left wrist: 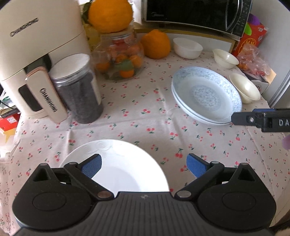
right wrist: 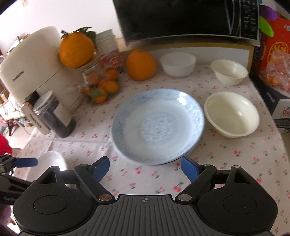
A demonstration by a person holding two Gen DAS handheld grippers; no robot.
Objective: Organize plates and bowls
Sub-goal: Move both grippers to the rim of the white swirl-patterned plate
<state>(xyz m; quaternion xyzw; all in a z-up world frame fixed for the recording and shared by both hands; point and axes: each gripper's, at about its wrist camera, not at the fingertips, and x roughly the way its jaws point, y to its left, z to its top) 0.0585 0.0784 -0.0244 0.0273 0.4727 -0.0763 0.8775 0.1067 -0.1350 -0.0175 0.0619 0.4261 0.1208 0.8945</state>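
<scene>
A plain white plate (left wrist: 119,163) lies on the cherry-print cloth right under my left gripper (left wrist: 144,166). That gripper is open: its left pad hangs over the plate and its right pad over the bare cloth. Two stacked blue-patterned plates (right wrist: 157,125) sit just beyond my right gripper (right wrist: 145,168), which is open and holds nothing. The stack (left wrist: 206,96) also shows in the left wrist view, with one of my right gripper's fingers (left wrist: 242,118) at its near rim. A cream bowl (right wrist: 232,114) stands right of the stack. Another cream bowl (right wrist: 229,71) and a white bowl (right wrist: 178,63) stand behind it.
A cream appliance (left wrist: 27,54), a dark-filled jar (left wrist: 79,90) and a glass jar of small oranges (left wrist: 119,58) crowd the left. A large orange (left wrist: 155,44) and a microwave (left wrist: 195,14) are at the back, and a red box (right wrist: 275,50) at the right.
</scene>
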